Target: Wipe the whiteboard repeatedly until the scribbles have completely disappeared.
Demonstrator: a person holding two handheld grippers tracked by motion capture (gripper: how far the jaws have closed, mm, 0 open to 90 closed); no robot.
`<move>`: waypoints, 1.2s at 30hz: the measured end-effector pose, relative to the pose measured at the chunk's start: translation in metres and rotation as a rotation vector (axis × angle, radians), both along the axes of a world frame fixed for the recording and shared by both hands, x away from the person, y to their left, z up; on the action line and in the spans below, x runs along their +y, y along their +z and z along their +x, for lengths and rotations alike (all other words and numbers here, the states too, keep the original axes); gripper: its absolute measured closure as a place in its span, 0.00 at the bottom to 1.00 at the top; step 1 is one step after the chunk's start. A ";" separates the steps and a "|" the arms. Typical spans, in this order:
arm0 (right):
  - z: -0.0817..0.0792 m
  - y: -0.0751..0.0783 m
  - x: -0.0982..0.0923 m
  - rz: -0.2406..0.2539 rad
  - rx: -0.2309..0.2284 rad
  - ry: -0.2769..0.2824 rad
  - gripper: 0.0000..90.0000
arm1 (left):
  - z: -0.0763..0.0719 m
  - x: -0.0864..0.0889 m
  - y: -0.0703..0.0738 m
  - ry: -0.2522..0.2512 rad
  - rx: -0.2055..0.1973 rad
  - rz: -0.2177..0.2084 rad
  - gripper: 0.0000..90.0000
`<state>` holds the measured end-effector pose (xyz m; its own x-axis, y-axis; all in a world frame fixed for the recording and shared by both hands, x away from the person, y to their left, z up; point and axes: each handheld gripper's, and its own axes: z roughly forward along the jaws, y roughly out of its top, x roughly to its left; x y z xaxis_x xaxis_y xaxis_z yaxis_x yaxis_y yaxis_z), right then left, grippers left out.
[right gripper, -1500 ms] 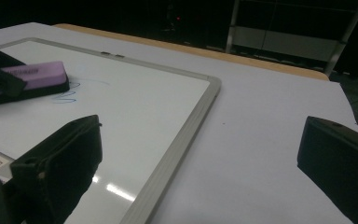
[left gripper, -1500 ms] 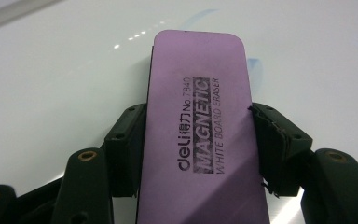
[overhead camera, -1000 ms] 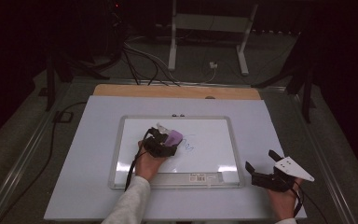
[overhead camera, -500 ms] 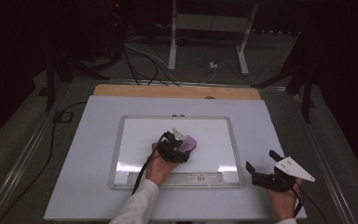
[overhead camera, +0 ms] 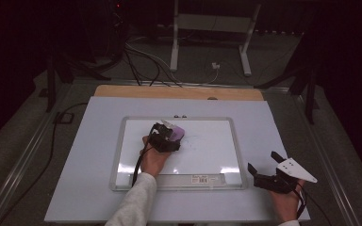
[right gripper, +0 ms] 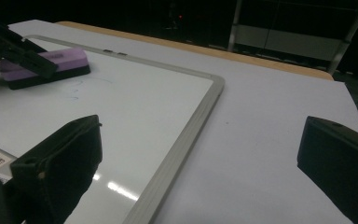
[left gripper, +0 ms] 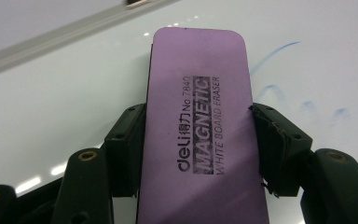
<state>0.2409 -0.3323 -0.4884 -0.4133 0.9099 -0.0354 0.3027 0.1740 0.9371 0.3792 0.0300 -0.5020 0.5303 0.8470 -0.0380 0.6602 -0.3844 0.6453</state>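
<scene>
Purple magnetic whiteboard eraser (left gripper: 200,135) sits clamped between the pads of the left gripper (overhead camera: 167,138), jaws squeezed on its long sides, felt face down on the whiteboard (overhead camera: 207,155). About half the eraser sticks out ahead of the gripper.

Faint blue marker strokes (left gripper: 279,88) lie just to the right of the gripper's tip, apart from the eraser. Looks like they're what is left to wipe, though they're pale and I can't tell if more sit under the eraser.

Risks from here:
- Grip is on the smooth sides only. Too much down-push w/ a sideways drag could twist the eraser in the pads, or pop it out.
- If the eraser tilts, only one edge touches, so strokes smear instead of clearing.
- Board lies loose on the worktop (overhead camera: 89,188), w/ nothing pinning it. A hard swipe may shove the whole board, esp. toward its frame (right gripper: 186,140).
- Wiping off toward the frame could snag the eraser's front edge on the raised rim.

Right gripper (overhead camera: 273,176) rests on the worktop just past the board's right corner, jaws spread wide w/ nothing between them. It isn't bracing the board, so any slide goes unchecked.
</scene>
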 end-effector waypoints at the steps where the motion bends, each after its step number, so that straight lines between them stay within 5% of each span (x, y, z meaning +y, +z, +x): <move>1: 0.000 0.000 0.000 0.000 0.000 0.000 0.00 | -0.002 -0.006 0.000 -0.017 0.003 -0.006 0.46; 8: -0.001 0.000 0.000 0.001 -0.001 0.001 0.00 | -0.033 -0.056 -0.001 -0.208 -0.009 -0.022 0.46; 11: -0.002 0.001 -0.001 0.004 -0.004 -0.003 0.00 | -0.032 -0.060 0.001 -0.222 -0.013 0.002 0.46; 25: -0.003 0.001 -0.004 0.009 -0.004 -0.009 0.00 | 0.015 0.007 0.002 0.084 -0.004 0.055 0.46; 31: -0.003 0.001 -0.003 0.010 -0.005 -0.009 0.00 | 0.023 -0.005 0.002 0.085 0.012 0.037 0.46; 36: -0.003 0.001 -0.003 0.011 -0.005 -0.009 0.00 | 0.020 -0.040 0.001 0.009 0.018 0.013 0.46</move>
